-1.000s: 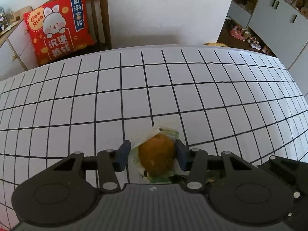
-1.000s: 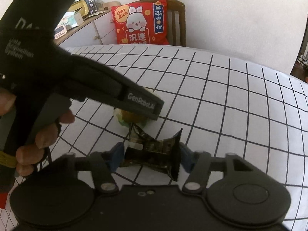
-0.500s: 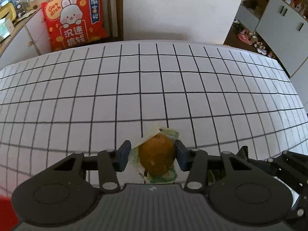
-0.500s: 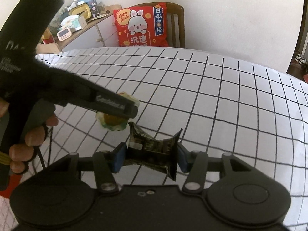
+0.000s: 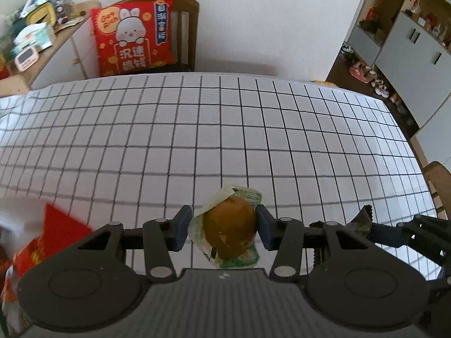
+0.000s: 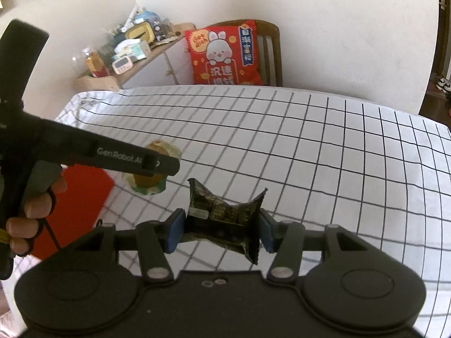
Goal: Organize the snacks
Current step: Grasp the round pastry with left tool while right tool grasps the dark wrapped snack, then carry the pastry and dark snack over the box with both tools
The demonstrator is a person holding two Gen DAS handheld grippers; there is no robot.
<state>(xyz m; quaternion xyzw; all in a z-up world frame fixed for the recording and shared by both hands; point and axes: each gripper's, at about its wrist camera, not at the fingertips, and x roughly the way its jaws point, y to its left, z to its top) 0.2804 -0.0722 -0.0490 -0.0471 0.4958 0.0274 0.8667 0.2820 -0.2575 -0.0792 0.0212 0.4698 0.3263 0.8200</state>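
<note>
My left gripper (image 5: 222,231) is shut on a round orange-brown bun in a clear wrapper with green print (image 5: 229,232), held above the gridded tablecloth (image 5: 197,129). My right gripper (image 6: 221,229) is shut on a dark green foil snack packet (image 6: 225,219), also held above the cloth. In the right wrist view the left gripper (image 6: 146,166) shows at the left with the wrapped bun (image 6: 149,181) in it. In the left wrist view the right gripper's arm and the packet's edge (image 5: 363,222) show at the right.
A red snack bag (image 5: 42,248) lies at the lower left, blurred; it shows red in the right wrist view (image 6: 81,200). A chair with a red rabbit cushion (image 5: 132,36) stands behind the table. A cluttered sideboard (image 6: 132,48) stands at the left. Another chair's edge (image 5: 437,180) is at the right.
Both grippers have risen and pulled back with their snacks still held. More of the table and room shows, and the red bag has come into view at the left.
</note>
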